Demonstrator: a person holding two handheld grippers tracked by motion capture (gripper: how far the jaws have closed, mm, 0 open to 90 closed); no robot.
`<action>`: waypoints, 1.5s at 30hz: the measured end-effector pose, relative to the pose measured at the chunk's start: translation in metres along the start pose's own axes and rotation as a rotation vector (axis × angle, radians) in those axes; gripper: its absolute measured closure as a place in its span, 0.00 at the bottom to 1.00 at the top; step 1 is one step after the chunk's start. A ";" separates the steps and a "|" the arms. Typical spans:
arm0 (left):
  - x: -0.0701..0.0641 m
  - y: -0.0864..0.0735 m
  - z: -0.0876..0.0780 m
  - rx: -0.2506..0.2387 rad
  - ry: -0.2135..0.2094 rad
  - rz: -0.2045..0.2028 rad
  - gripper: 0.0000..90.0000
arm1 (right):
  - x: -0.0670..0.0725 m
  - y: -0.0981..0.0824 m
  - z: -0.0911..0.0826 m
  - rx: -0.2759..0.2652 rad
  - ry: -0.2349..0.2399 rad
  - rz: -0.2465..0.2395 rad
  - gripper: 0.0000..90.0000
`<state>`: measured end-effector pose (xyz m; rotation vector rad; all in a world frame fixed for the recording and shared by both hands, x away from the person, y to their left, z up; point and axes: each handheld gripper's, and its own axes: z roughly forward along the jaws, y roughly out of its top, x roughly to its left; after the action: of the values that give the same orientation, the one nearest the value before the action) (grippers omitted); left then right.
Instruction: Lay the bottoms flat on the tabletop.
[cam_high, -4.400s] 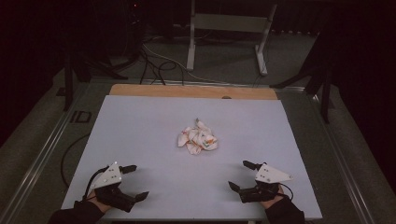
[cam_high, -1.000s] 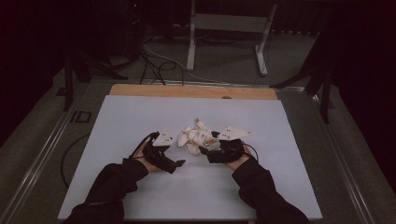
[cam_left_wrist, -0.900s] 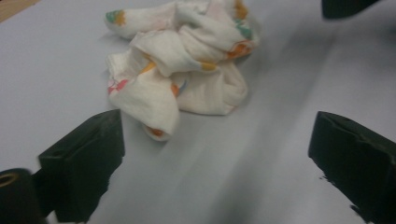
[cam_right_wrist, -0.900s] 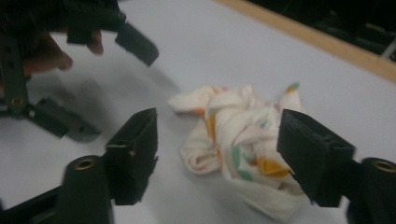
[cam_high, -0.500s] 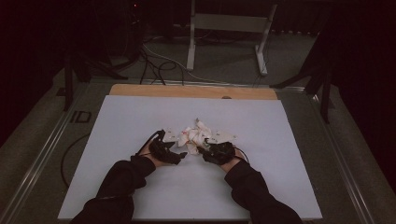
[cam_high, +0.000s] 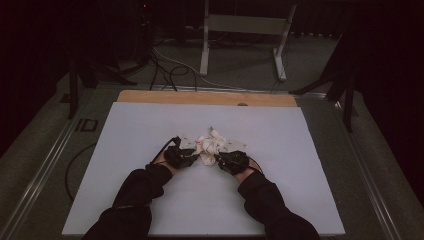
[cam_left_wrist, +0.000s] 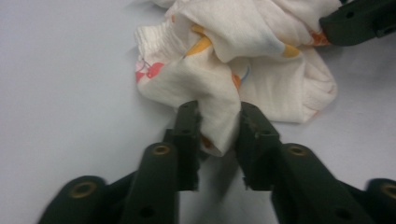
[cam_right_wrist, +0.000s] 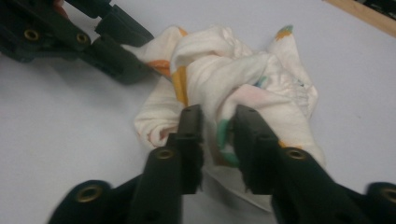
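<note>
A crumpled white garment (cam_high: 210, 144) with coloured prints lies at the middle of the white table cover (cam_high: 280, 140). My left gripper (cam_high: 189, 156) sits at the garment's left side. Its jaws have just been closing and pinch a fold of the garment (cam_left_wrist: 243, 70); my left gripper (cam_left_wrist: 218, 122) has cloth filling its gap. My right gripper (cam_high: 223, 160) sits at the garment's near right. Its jaws have also just been closing, and my right gripper (cam_right_wrist: 218, 122) squeezes a bunched fold of the garment (cam_right_wrist: 219, 65). Each gripper view shows the other gripper's black jaws beside the cloth.
A wooden strip (cam_high: 205, 98) runs along the table's far edge. Beyond it stand a metal frame's legs (cam_high: 205, 50) and loose cables (cam_high: 165, 65) on the floor. Dark sleeves (cam_high: 135, 195) reach in from the near edge.
Both hands came in from the near corners to the garment, then sank onto it. Both pairs of jaws went from wide apart to closed on folds of cloth.
</note>
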<state>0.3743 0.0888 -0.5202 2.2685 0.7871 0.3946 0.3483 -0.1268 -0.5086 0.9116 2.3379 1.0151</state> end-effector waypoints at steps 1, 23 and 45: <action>0.000 0.001 0.000 0.000 0.001 0.000 0.85 | 0.000 0.000 0.001 0.005 -0.007 -0.003 0.84; 0.013 0.012 -0.020 -0.008 0.048 0.014 0.98 | -0.020 0.012 -0.022 -0.059 -0.035 0.002 0.98; 0.036 0.043 -0.082 -0.087 0.129 0.029 0.98 | -0.054 0.044 -0.073 -0.188 -0.096 0.032 0.98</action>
<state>0.3810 0.1287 -0.4291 2.1923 0.7870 0.5827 0.3592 -0.1773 -0.4215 0.9063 2.1148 1.1551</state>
